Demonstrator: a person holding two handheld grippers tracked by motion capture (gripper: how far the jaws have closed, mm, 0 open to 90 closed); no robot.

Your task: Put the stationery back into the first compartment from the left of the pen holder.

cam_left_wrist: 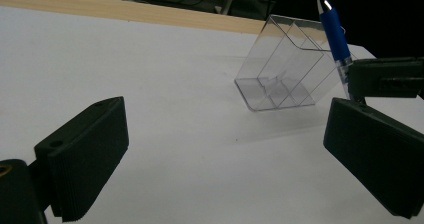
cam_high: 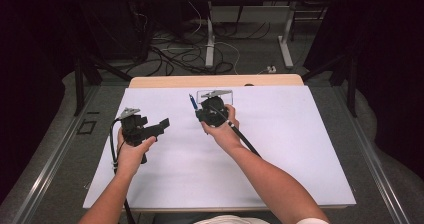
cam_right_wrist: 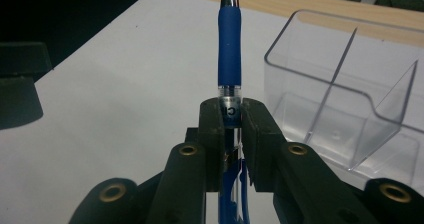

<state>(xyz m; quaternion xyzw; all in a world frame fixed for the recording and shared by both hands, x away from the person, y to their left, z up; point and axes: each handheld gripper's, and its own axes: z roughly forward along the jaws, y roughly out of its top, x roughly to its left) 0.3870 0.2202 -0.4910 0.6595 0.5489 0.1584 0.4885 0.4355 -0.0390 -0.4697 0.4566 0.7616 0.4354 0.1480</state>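
Pen (cam_right_wrist: 229,49): blue grip, silver tip, clear barrel. Holder (cam_right_wrist: 345,99): clear, colourless plastic. Both grippers, left (cam_high: 150,126) and right (cam_high: 212,111): black. Table cover (cam_high: 280,149): plain white; table edge (cam_high: 215,80) light wood.

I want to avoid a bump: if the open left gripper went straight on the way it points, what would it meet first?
Probably the clear plastic divided holder lying tilted on the white table, though depth is uncertain.

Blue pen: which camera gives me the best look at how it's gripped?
The right gripper view: the blue pen stands clamped between the right gripper jaws, tip pointing away. The left gripper view shows the pen from the side beside the clear holder. The high view shows it small.
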